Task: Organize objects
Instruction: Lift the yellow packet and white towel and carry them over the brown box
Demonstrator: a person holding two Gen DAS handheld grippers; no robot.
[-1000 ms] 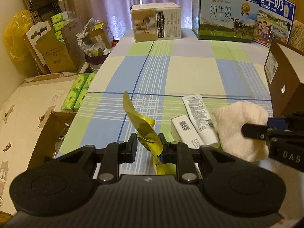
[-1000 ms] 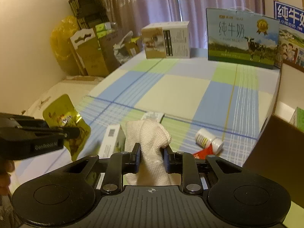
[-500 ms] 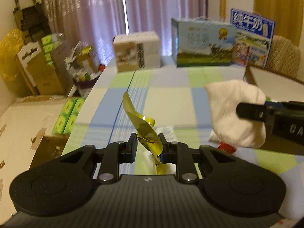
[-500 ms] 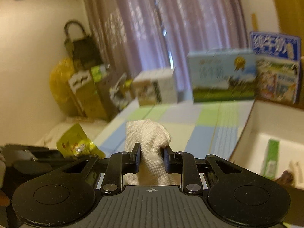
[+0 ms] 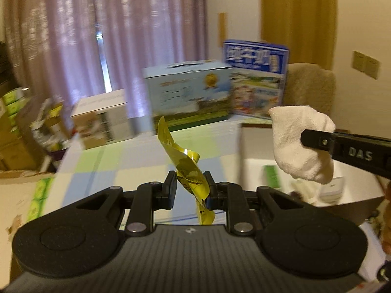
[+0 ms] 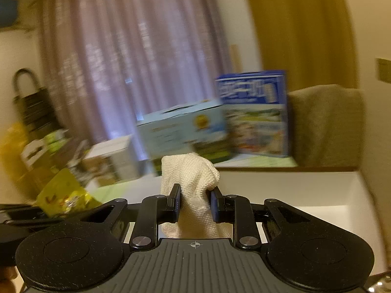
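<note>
A: The fingers of the left gripper (image 5: 190, 190) pinch a crumpled yellow packet (image 5: 188, 168); the right gripper (image 6: 195, 205) fingers clamp a white cloth (image 6: 191, 178). Why both aloft?

B: Probably heading for the open box (image 6: 305, 188) just beyond; both hang above the checked surface (image 5: 127, 163). The cloth is woven and bunched, the packet shiny and twisted.
</note>
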